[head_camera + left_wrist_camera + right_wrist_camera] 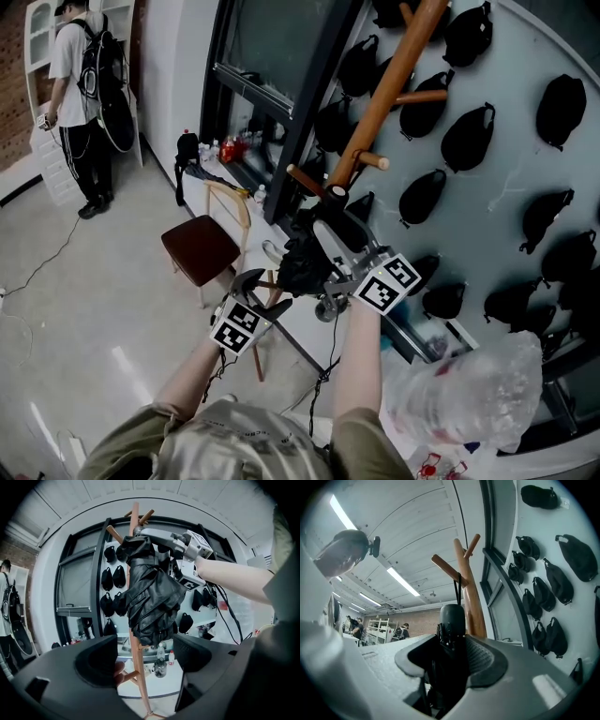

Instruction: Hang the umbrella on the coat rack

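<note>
Umbrella (150, 597): folded, black, upright against coat rack (469, 597) pole, below top pegs. Probably light; fabric soft and loose, so the stiff handle is the grip pt. Right hand-held gripper (450, 658) clamped on handle. Left hand-held gripper (145, 660) wide open, empty, near fabric's lower end. Surroundings: wall w/ black bags (469, 136), chair (199, 246), pale floor (84, 281).

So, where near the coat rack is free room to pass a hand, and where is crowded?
Free: the bare floor left of the brown chair, and the coat rack's upper pegs. Crowded: the wall right of it, full of black bags, and the lower pegs, where the right tongs grip the umbrella.
</note>
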`<state>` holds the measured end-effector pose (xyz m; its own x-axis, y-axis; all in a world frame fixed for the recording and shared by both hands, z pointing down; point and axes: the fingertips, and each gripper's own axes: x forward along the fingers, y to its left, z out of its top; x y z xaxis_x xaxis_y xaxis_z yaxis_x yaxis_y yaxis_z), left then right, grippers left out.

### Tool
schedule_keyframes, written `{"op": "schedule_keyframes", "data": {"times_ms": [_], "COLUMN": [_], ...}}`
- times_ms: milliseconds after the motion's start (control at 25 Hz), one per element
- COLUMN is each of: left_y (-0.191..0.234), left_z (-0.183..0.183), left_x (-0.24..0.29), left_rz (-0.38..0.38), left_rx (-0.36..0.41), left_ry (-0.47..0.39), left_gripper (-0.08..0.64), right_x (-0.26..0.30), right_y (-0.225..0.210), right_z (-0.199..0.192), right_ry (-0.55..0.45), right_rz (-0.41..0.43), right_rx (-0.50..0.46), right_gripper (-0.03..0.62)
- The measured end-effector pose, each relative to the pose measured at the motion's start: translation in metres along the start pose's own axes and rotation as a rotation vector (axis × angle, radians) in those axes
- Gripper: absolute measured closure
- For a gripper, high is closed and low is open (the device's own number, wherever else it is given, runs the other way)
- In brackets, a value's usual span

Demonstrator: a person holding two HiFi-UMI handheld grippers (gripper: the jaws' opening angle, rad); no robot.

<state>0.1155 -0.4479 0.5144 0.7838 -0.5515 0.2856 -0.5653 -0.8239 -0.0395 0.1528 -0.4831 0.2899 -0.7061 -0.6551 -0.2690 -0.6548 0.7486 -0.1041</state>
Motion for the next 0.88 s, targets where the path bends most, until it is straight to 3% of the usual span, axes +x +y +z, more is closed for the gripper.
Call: {"op": "schedule_keyframes", "data": {"times_ms": [520,640,880], "left_y": [-0.005,-0.007,-0.014], "left_z": [-0.010,-0.009,-0.010], "left_x": [-0.020,-0.027,-0.040], "left_rz": [0.029,0.043,0.071], "left_rx": [-0.016,-0.020,-0.031], "left_ry": [0.022,0.016,0.001], "left_gripper": [0.204,0.204,0.204], "right_x": [-0.010,-0.015,-0.034], "right_y": [-0.006,-0.005,-0.001], "right_z": [-0.009,-0.012,-0.027], "right_ry": [-0.072,-0.067,-0.042], "right_rz": [-0.109,-0.135,-0.173], "right_rx": [-0.070,-0.082,-0.089], "right_gripper": [0.385,0.325,0.321]}}
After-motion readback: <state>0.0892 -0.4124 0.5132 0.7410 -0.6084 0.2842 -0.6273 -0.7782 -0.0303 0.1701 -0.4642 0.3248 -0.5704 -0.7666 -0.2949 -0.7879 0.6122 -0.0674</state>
